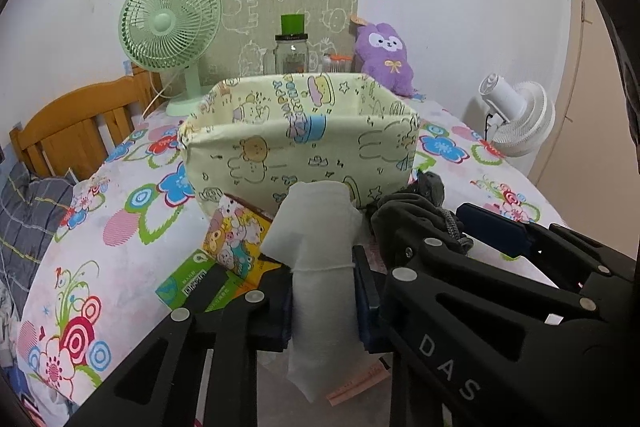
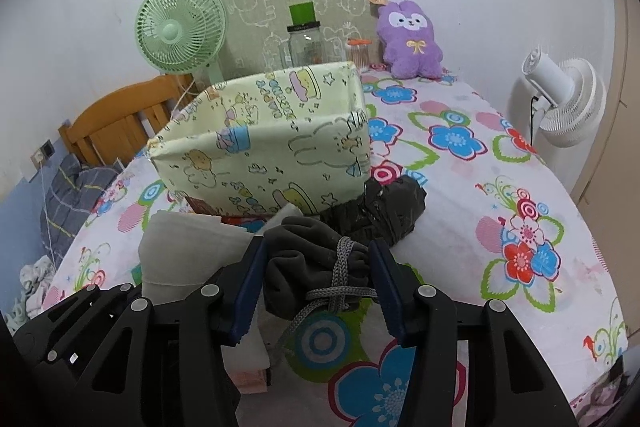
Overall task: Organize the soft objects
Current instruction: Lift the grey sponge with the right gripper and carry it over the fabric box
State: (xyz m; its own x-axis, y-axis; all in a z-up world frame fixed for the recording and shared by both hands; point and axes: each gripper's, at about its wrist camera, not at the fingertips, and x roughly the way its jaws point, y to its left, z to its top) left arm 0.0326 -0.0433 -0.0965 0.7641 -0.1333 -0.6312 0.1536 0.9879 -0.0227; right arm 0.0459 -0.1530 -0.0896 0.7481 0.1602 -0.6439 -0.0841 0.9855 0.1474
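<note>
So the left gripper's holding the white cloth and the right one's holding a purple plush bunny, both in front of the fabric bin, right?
Not quite. The right gripper holds a dark grey drawstring pouch, as the right wrist view shows; the purple plush bunny sits by the wall. The left gripper does hold the white cloth.

The fabric storage box (image 1: 300, 147) hides the lower part of the glass jar (image 1: 291, 55), and its own inside bottom cannot be seen. The black bag (image 2: 380, 211) is partly hidden behind the grey drawstring pouch (image 2: 316, 267).

The fabric bin (image 1: 300, 147) blocks straight ahead; bare tablecloth (image 2: 500, 167) right seems passable.
</note>
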